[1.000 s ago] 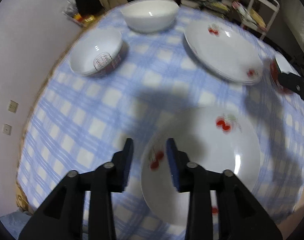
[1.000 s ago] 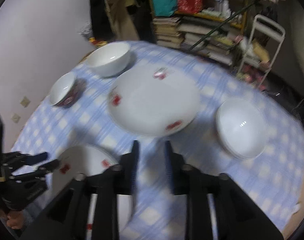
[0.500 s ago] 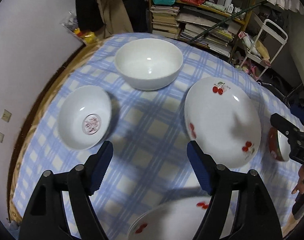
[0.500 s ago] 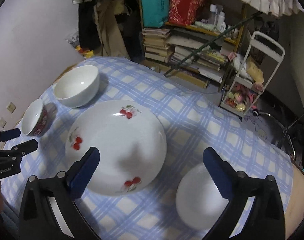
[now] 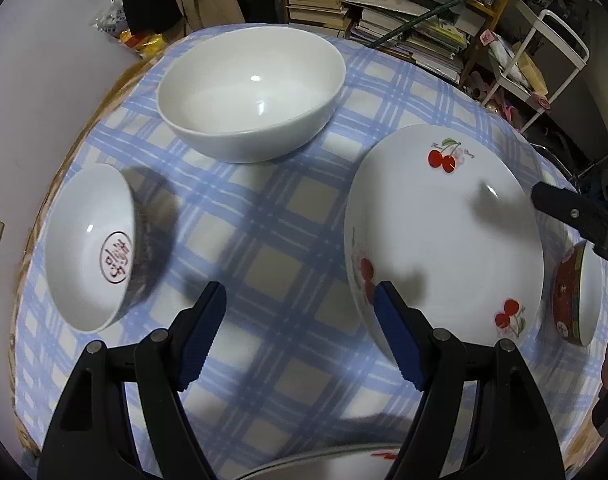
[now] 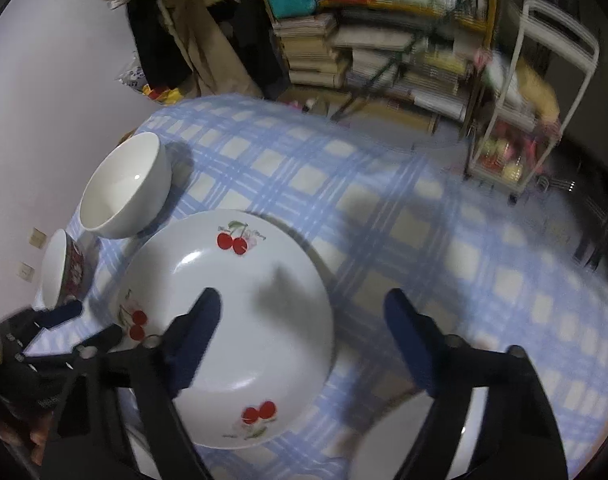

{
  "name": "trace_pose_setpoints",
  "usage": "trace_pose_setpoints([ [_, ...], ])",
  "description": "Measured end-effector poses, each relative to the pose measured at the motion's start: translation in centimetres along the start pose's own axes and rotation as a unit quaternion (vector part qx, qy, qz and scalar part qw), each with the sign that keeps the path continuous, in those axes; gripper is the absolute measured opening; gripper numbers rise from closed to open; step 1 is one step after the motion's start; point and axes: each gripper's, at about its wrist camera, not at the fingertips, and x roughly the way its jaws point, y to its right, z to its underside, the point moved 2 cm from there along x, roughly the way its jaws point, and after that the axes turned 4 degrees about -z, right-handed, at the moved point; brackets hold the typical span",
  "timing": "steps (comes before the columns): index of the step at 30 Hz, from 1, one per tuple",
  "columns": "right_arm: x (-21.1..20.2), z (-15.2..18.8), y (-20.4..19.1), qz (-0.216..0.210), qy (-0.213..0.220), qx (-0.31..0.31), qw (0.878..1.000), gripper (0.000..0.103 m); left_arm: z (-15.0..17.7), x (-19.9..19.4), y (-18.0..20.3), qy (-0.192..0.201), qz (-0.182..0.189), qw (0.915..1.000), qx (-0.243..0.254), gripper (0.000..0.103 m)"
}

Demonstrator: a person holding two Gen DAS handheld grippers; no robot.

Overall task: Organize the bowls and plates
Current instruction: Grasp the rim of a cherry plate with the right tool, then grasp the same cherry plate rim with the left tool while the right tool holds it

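On the blue checked tablecloth (image 5: 263, 248) stand a large white bowl (image 5: 251, 96), a small bowl with a red seal inside (image 5: 93, 252) at the left, a cherry plate (image 5: 444, 240) and a red-sided bowl (image 5: 576, 292) at the right edge. My left gripper (image 5: 299, 336) is open and empty above bare cloth between the small bowl and the plate. My right gripper (image 6: 304, 348) is open and empty over the cherry plate (image 6: 231, 320). The large white bowl (image 6: 123, 192) and the small bowl (image 6: 61, 272) lie to its left.
Another cherry plate's rim (image 5: 324, 466) shows at the bottom edge. A white dish (image 6: 416, 440) lies under the right gripper's right finger. Bookshelves (image 5: 384, 12) and a white rack (image 6: 536, 92) stand beyond the table. A wall (image 5: 35, 80) is at the left.
Both grippers opened wide from nearly shut. The left one left the near cherry plate and moved forward toward the bowls. The right one moved down closer over the far cherry plate.
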Motion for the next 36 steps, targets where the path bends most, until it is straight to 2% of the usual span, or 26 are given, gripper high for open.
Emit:
trace_pose_setpoints([
  [2,1.0,-0.1,0.4,-0.003,-0.018,0.01,1.0,0.075,-0.1,0.3,0.2,0.002,0.01,0.9999,-0.003,0.075],
  [5,2.1,-0.1,0.9,0.002,-0.033,0.013,0.999,0.073,-0.2,0.8,0.9,0.002,0.024,0.9996,0.011,0.075],
  [6,2.4,-0.1,1.0,0.004,-0.037,0.012,0.999,0.069,-0.2,1.1,1.1,0.002,0.024,0.9996,0.017,0.074],
  [7,2.7,0.0,1.1,0.007,-0.044,0.009,0.999,0.061,-0.2,1.2,1.3,0.001,0.024,0.9995,0.022,0.069],
  [8,2.9,0.0,1.2,0.007,-0.049,0.008,0.999,0.058,-0.1,1.4,1.5,0.001,0.028,0.9993,0.026,0.06],
  [11,3.2,0.1,1.4,-0.01,-0.059,0.013,0.998,0.045,-0.2,2.0,1.7,-0.011,0.045,0.9987,0.02,0.049],
  [12,3.3,0.1,1.4,-0.021,-0.059,0.017,0.998,0.035,-0.2,2.1,1.7,-0.013,0.051,0.9985,0.014,0.046],
  [13,3.3,0.0,1.5,-0.026,-0.059,0.019,0.998,0.028,-0.4,2.2,1.8,-0.017,0.06,0.998,0.008,0.037],
  [14,3.3,-0.1,1.6,-0.033,-0.058,0.023,0.998,0.027,-0.5,2.3,1.8,-0.025,0.074,0.997,0.002,0.029],
  [16,3.4,-0.3,1.7,-0.033,-0.055,0.025,0.998,0.02,-0.8,2.5,1.9,-0.038,0.084,0.9958,-0.005,0.023],
  [18,3.5,-0.3,1.7,-0.027,-0.057,0.023,0.998,0.014,-1.1,2.6,1.6,-0.039,0.073,0.9963,-0.024,0.023],
  [23,4.1,-0.1,1.9,-0.035,-0.072,0.02,0.997,0.014,-1.2,3.1,1.5,-0.042,0.078,0.9949,-0.048,0.022],
  [26,4.0,0.1,1.9,-0.037,-0.068,0.024,0.997,0.015,-1.1,3.0,1.4,-0.036,0.085,0.995,-0.037,0.022],
  [29,3.3,0.4,2.2,-0.05,-0.062,0.051,0.996,0.014,-1.2,2.3,1.5,-0.025,0.072,0.9968,-0.022,0.024],
  [36,1.6,1.7,-0.1,-0.039,-0.056,0.011,0.998,0.012,-0.7,0.9,0.0,-0.031,0.071,0.9965,-0.033,0.023],
])
